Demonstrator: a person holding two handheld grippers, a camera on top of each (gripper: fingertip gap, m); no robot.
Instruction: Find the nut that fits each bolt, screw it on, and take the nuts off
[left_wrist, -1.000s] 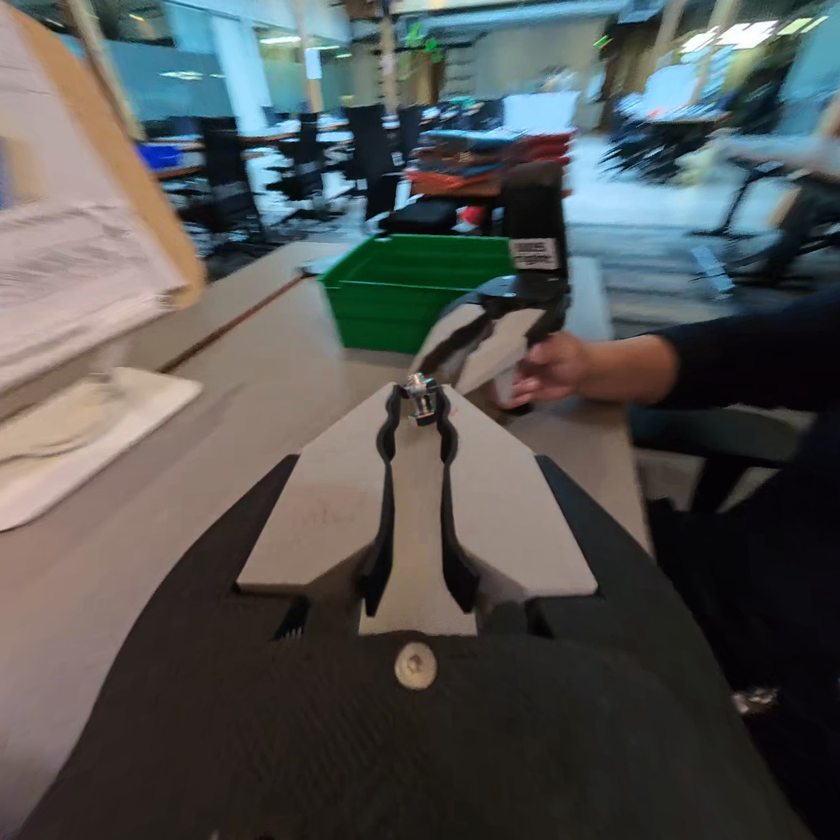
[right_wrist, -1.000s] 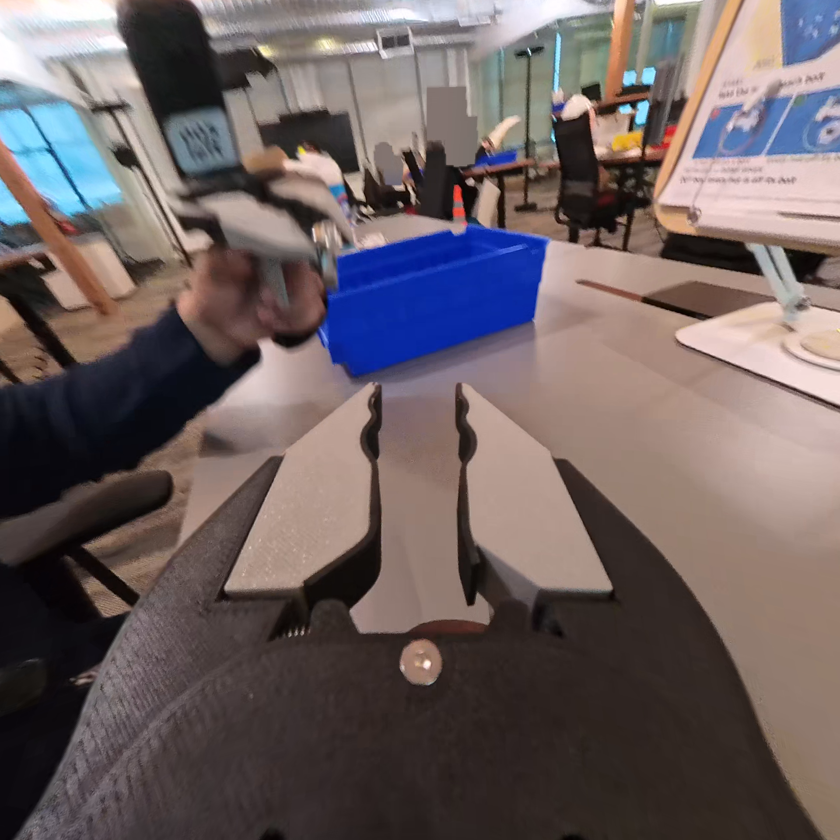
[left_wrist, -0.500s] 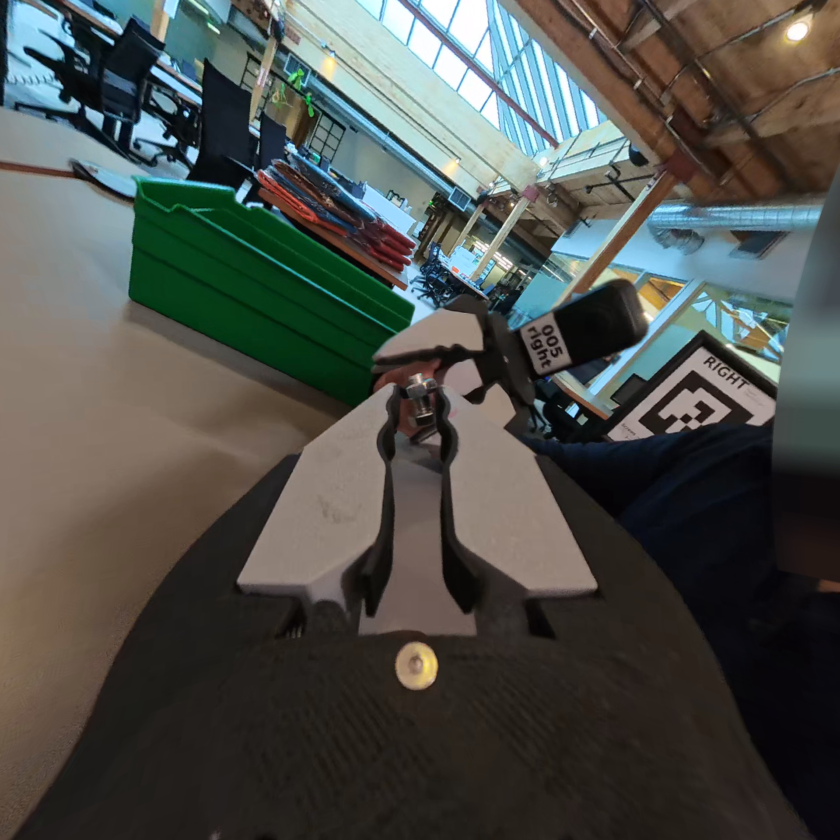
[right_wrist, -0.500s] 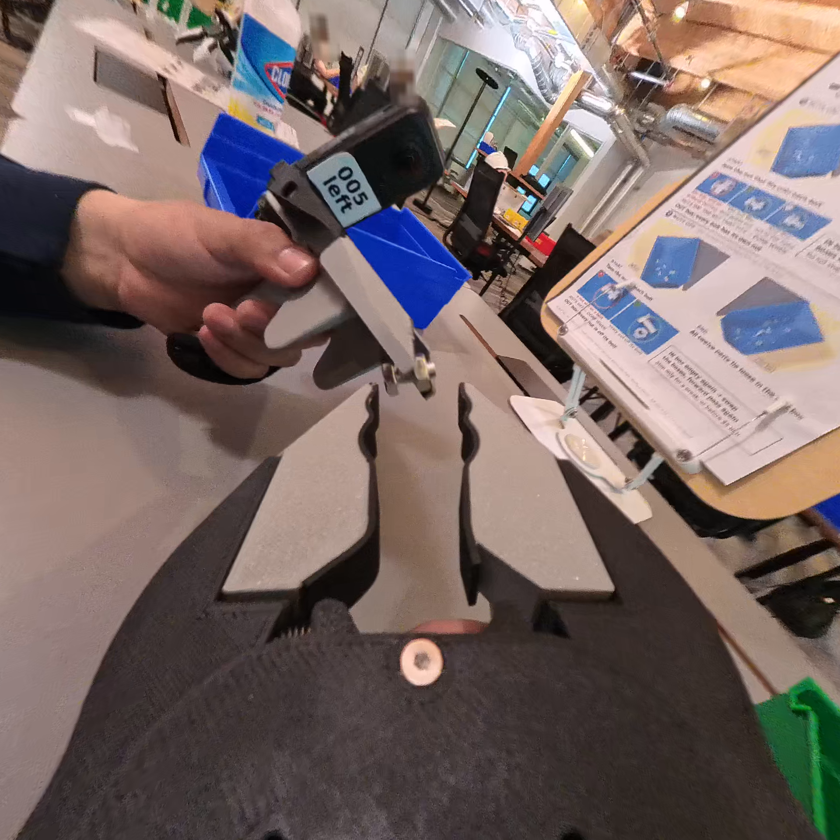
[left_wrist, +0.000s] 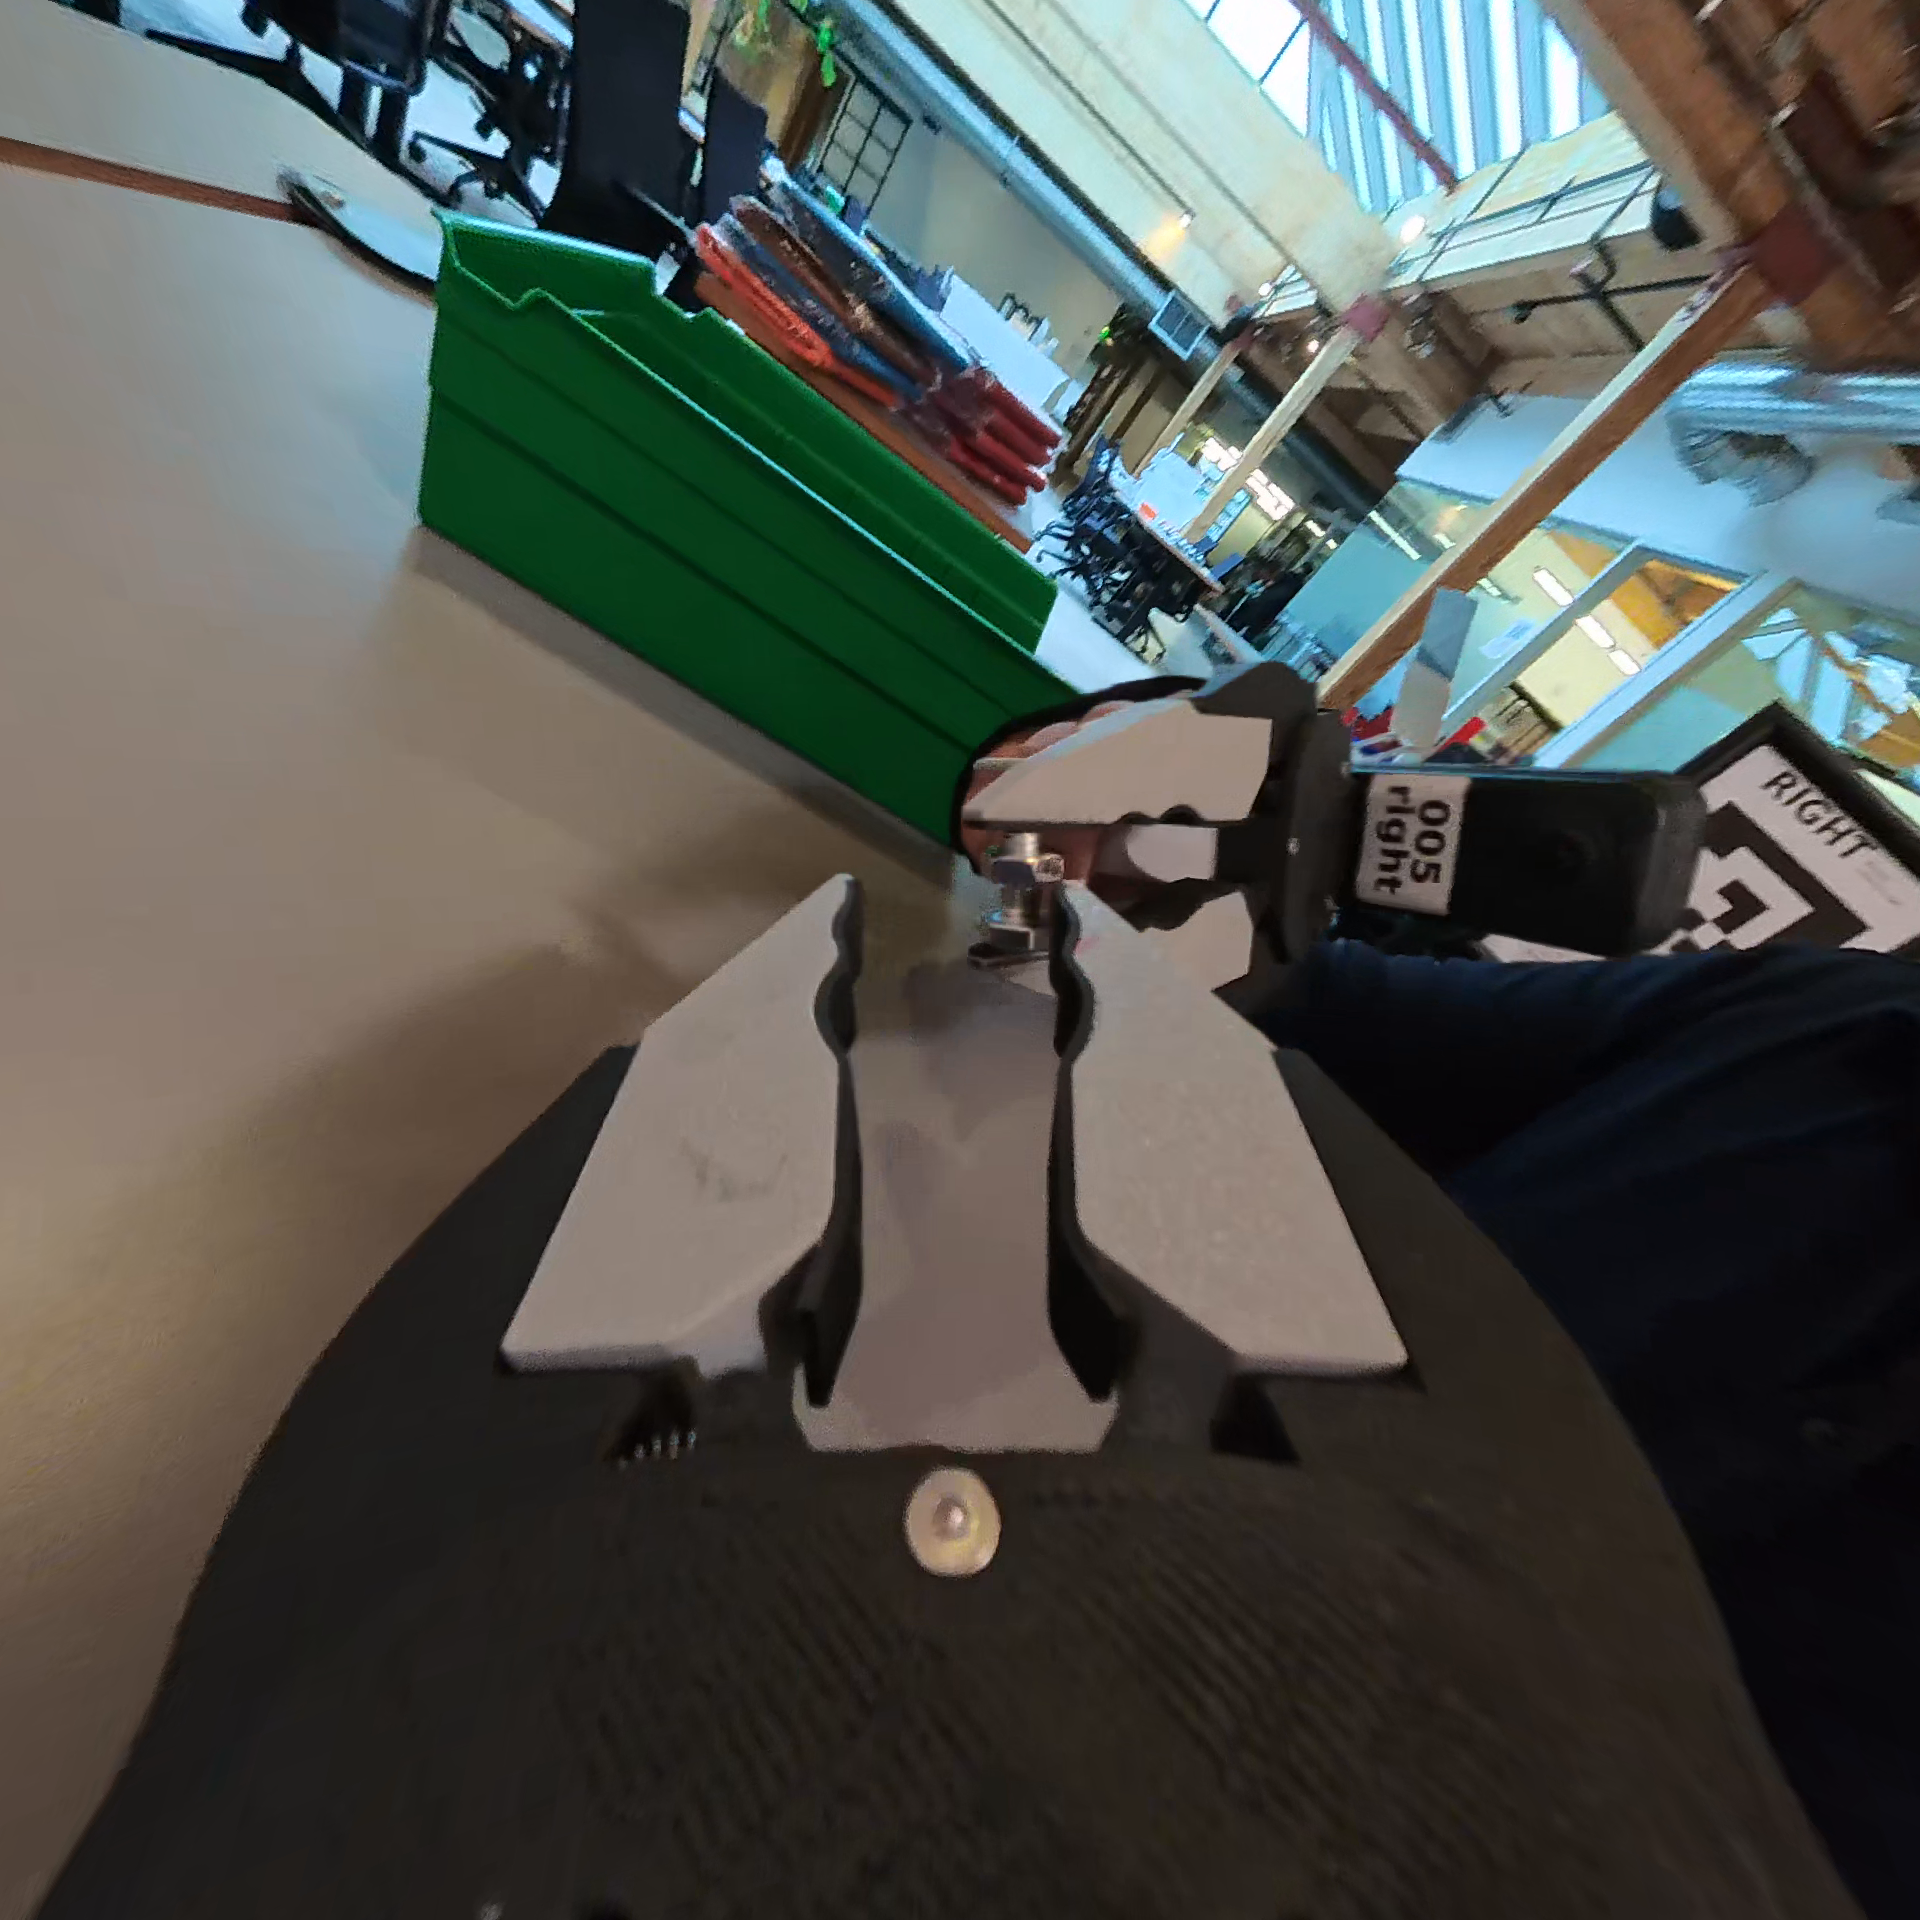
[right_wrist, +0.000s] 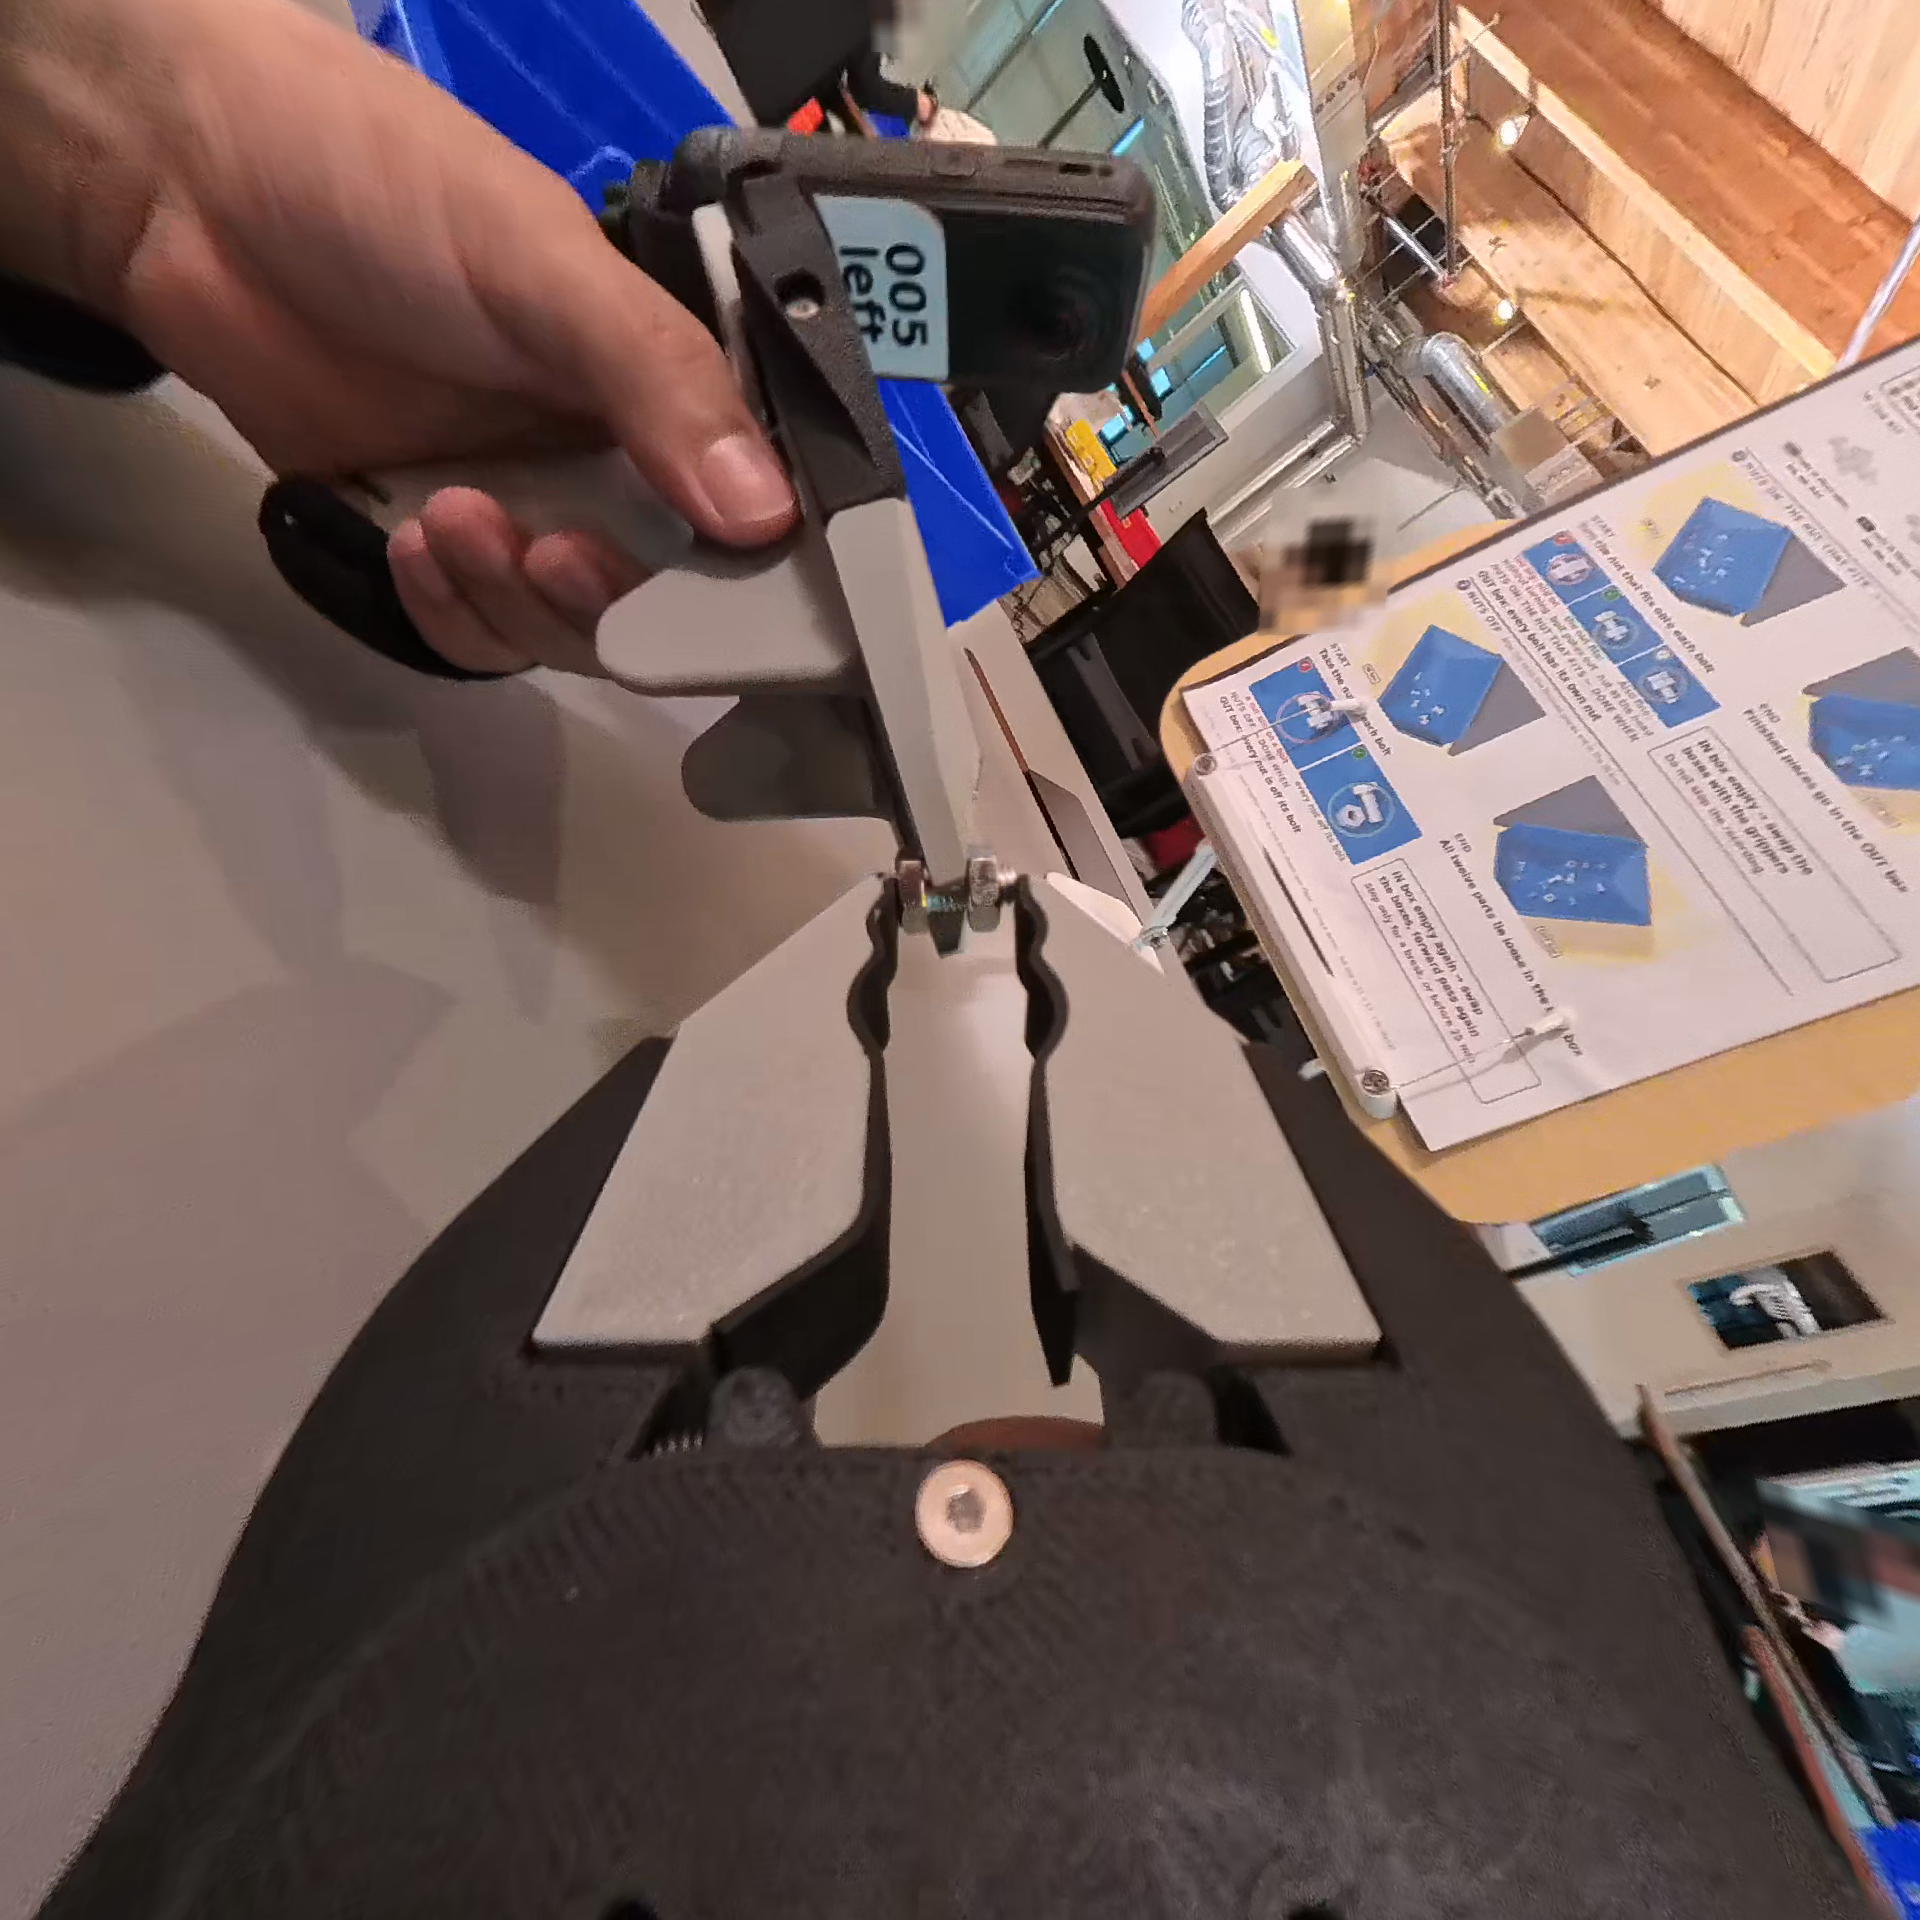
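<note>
Clamping the bolt (right_wrist: 940, 906) end to end between the fingertips of the right gripper (right_wrist: 956, 909), up off the table (left_wrist: 260, 831) in the near middle of the scene; squeezed in tight, one tip against each end, bolt lying crosswise in the right wrist view; carrying a nut (left_wrist: 1023, 871) on the thread, with hex shapes at both ends in the right wrist view, so hard to say there which is head and which is nut.

Reaching in from the far side with the left gripper (left_wrist: 956, 920), held in a hand (right_wrist: 416, 343) with a dark sleeve behind it; seen edge-on from the right wrist view, one grey finger (right_wrist: 904, 675) coming down across the middle of the bolt; from the left wrist view, standing wide apart at the fingers, nothing pinched between them, bolt just beside the tip of the right-hand finger, touching or not impossible to tell; upright in that view, wide flat end lower, nut above it; right gripper entering there from the right, side-on, a dark camera block behind its fingers.

Over on the far left of the left wrist view, a green bin (left_wrist: 675, 499) resting on the table, well apart from the bolt; behind the hand in the right wrist view, a blue bin (right_wrist: 540, 62), mostly hidden; to the right there, a tilted board with an instruction sheet (right_wrist: 1558, 831) clipped on, pictures of blue boxes across it.
</note>
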